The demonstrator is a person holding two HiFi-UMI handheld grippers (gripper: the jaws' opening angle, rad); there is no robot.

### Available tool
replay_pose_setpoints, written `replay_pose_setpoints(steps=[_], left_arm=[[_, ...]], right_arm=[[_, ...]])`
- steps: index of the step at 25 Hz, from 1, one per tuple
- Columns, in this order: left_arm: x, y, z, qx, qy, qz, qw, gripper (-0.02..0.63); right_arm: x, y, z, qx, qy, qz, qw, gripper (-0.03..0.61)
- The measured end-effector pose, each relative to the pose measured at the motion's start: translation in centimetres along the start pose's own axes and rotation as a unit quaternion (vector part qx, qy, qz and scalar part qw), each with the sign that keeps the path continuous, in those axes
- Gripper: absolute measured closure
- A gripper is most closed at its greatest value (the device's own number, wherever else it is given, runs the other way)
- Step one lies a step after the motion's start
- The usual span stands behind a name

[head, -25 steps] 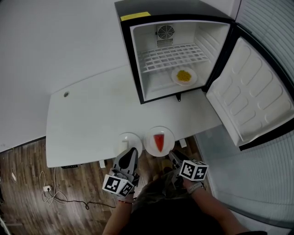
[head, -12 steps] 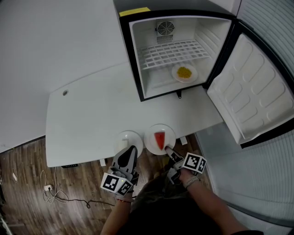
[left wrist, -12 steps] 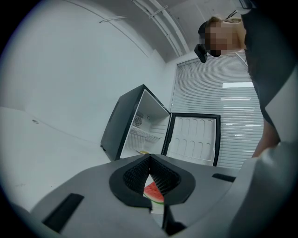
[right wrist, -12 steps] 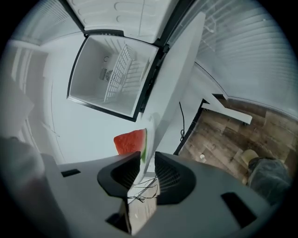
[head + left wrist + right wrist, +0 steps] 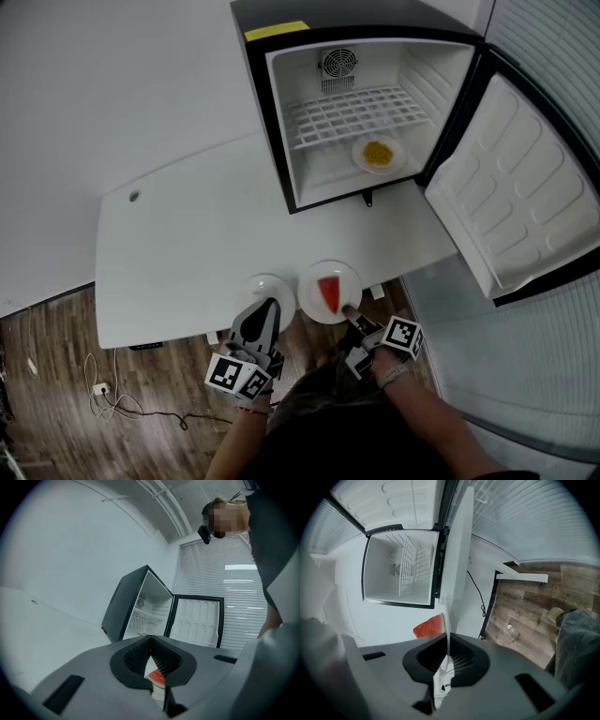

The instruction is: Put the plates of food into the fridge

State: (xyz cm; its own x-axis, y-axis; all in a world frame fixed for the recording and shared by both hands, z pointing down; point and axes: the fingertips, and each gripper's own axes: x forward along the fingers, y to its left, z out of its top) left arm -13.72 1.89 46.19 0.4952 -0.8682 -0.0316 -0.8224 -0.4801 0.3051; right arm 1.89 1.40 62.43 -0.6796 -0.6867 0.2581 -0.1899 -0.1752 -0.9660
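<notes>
Two white plates sit at the table's near edge. The right plate (image 5: pixel 329 292) carries a red watermelon slice (image 5: pixel 328 293), and the left plate (image 5: pixel 263 288) holds something pale. My right gripper (image 5: pixel 349 312) has just been closing and is shut on the watermelon plate's near rim. In the right gripper view that rim runs edge-on between the jaws (image 5: pixel 446 641), with the watermelon slice (image 5: pixel 429 626) just beyond. My left gripper (image 5: pixel 270 307) is shut, with its tips at the left plate's near rim. Whether it pinches that rim I cannot tell. In the fridge (image 5: pixel 281 112) is a plate of yellow food (image 5: pixel 378 155).
The fridge stands on the far right of the white table (image 5: pixel 178 244), its door (image 5: pixel 511 187) swung wide to the right. A wire shelf (image 5: pixel 352 112) spans the upper compartment. Wooden floor with a cable (image 5: pixel 112 398) lies below the table's near edge.
My right gripper moved forward to the watermelon plate, rolled, and closed on its near rim. The left gripper stayed where it was.
</notes>
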Motion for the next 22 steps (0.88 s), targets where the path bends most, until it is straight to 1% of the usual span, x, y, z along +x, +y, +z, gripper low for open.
replay_pose_setpoints(steps=[5, 9, 16, 19, 22], left_arm=[[1.3, 0.3, 0.4, 0.0, 0.006, -0.008, 0.9999, 0.607], [2.8, 0.4, 0.5, 0.001, 0.01, -0.016, 0.9998, 0.607], [6.5, 0.2, 1.4, -0.002, 0.005, -0.028, 0.9996, 0.607], [7.9, 0.7, 2.4, -0.002, -0.004, -0.024, 0.9997, 0.607], [9.3, 1.7, 3.5, -0.003, -0.014, -0.011, 0.9998, 0.607]], right_arm=[[-0.7, -0.3, 0.8, 0.013, -0.006, -0.003, 1.0, 0.566], [-1.3, 0.1, 2.2, 0.013, -0.019, -0.003, 1.0, 0.566], [-0.9, 2.6, 5.6, 0.011, -0.039, 0.001, 0.999, 0.566], [-0.1, 4.1, 7.3, 0.001, -0.043, 0.006, 0.999, 0.566], [1.0, 5.7, 9.0, -0.003, -0.046, 0.015, 0.999, 0.566]])
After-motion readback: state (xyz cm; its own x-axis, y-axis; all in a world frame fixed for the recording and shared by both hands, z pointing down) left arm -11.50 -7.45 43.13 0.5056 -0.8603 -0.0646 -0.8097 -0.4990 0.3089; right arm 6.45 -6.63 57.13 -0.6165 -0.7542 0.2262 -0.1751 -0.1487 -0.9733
